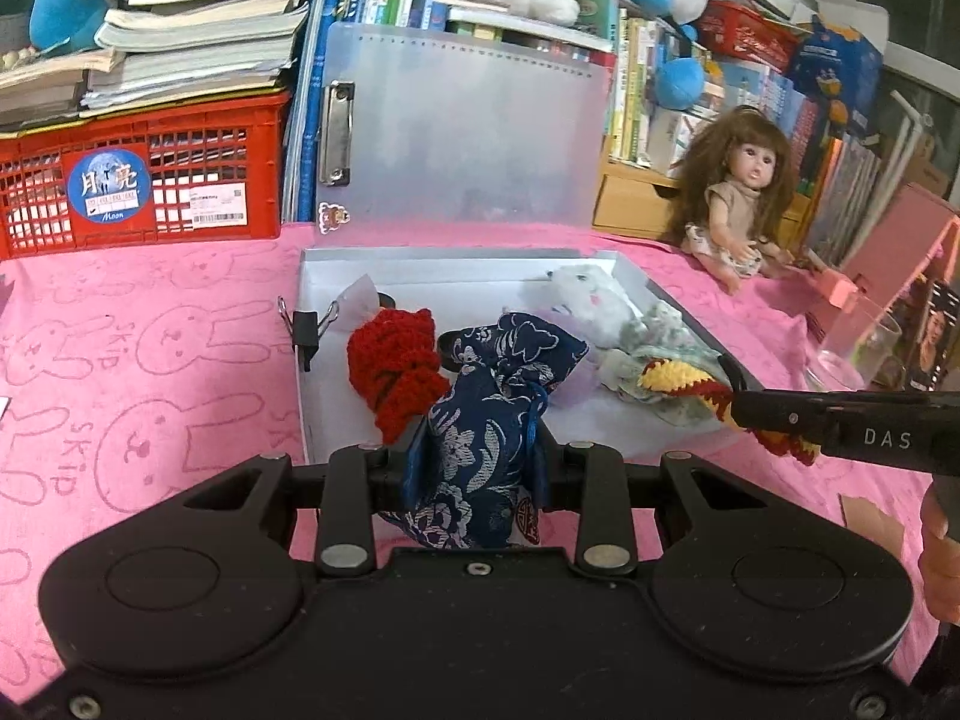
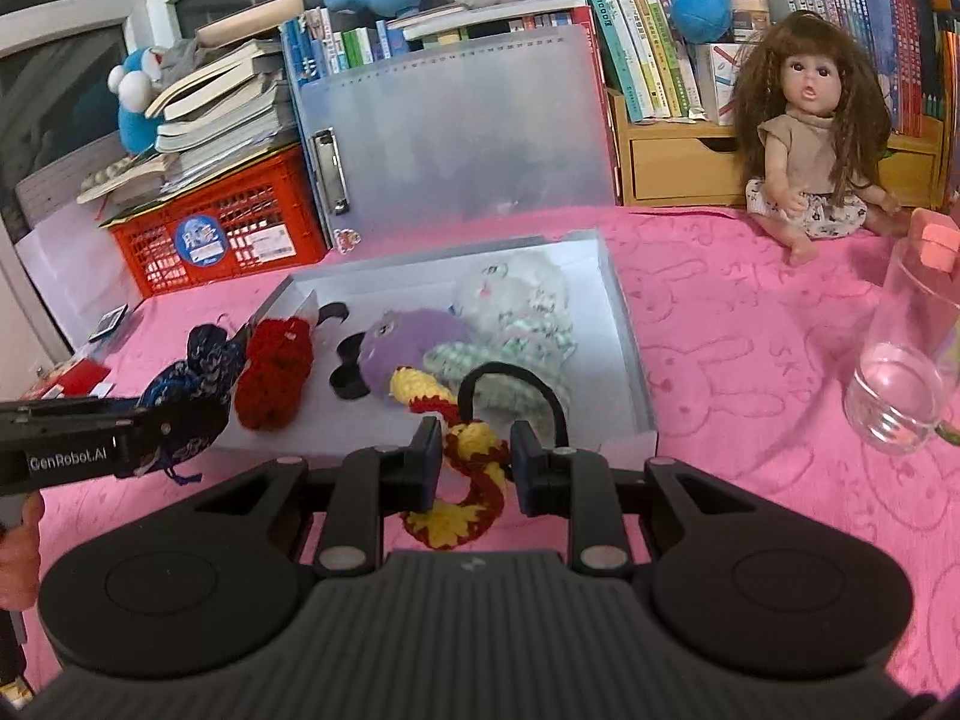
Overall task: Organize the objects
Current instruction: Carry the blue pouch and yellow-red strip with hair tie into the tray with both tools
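The left claw [image 1: 477, 462] pinches a blue brocade pouch [image 1: 480, 420] at the near edge of the open grey box [image 1: 456, 261], which sits on the pink-covered desk [image 1: 150, 372]. The right claw [image 2: 471, 462] has its two pads either side of a red-and-yellow crochet strip [image 2: 462, 480] that trails from the box over its near rim; the pads look close to the yarn, but I cannot tell whether they are truly pressing it.

Already inside the box lie a red crochet piece [image 1: 396, 366], a purple plush [image 2: 408, 354], a white plush [image 1: 585, 300] and a green checked cloth [image 2: 510, 360].

Risks, as I judge them: the limp strip could slide out of a loose hold, or snag the black cord [image 2: 528, 384] looping beside it and drag other items out. The two claws work close together and could collide over the box. A glass cup [image 2: 900, 384] stands on the right, within reach of a careless swing.

The pouch's lower part is hidden behind the left claw's body, and the black shapes in the box beside the purple plush are hard to identify.
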Demonstrator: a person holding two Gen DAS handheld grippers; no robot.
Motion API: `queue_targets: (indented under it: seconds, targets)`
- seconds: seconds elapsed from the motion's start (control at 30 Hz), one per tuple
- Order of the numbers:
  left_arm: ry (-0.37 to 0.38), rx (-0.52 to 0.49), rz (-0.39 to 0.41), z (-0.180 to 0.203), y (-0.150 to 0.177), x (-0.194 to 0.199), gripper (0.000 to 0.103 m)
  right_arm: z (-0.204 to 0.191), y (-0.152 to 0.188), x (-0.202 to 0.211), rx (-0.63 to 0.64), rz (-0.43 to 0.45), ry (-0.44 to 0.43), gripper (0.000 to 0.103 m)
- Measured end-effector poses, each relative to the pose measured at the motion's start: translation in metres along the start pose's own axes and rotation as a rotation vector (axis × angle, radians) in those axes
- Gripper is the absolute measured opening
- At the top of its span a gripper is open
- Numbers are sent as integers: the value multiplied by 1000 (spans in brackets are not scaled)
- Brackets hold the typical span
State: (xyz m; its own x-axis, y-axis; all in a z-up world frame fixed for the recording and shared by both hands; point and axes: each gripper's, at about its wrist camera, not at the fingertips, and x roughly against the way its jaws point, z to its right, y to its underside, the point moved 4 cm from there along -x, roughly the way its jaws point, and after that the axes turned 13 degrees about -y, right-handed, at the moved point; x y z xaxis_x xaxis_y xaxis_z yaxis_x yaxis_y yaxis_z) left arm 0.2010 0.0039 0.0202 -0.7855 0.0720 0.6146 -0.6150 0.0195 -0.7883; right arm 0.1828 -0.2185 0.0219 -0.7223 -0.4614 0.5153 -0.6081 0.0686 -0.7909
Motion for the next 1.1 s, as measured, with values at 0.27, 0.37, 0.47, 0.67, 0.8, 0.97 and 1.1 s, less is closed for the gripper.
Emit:
queue_targets:
  seconds: [0.27,0.37,0.47,0.67,0.8,0.97,1.1]
  targets:
    - [-16,28,-31,-2,-6,-23,31,7,-12,-26,-4,-40,9,29]
    - [-22,24,-34,-2,-5,-29,31,7,-12,-31,1,-52,8,29]
    - [-26,19,-35,0,-6,-33,31,8,-10,-36,-1,-66,6,29]
    - [-32,15,-36,5,-8,-43,31,14,-12,-43,-20,-85,-2,30]
    - [-36,15,-33,7,-10,-49,31,15,-11,-48,-20,-92,2,29]
    - [-47,10,-29,8,-12,-56,31,18,-10,-56,-29,-102,9,29]
    - [-52,11,-26,8,-12,-62,31,24,-8,-61,-62,-105,4,30]
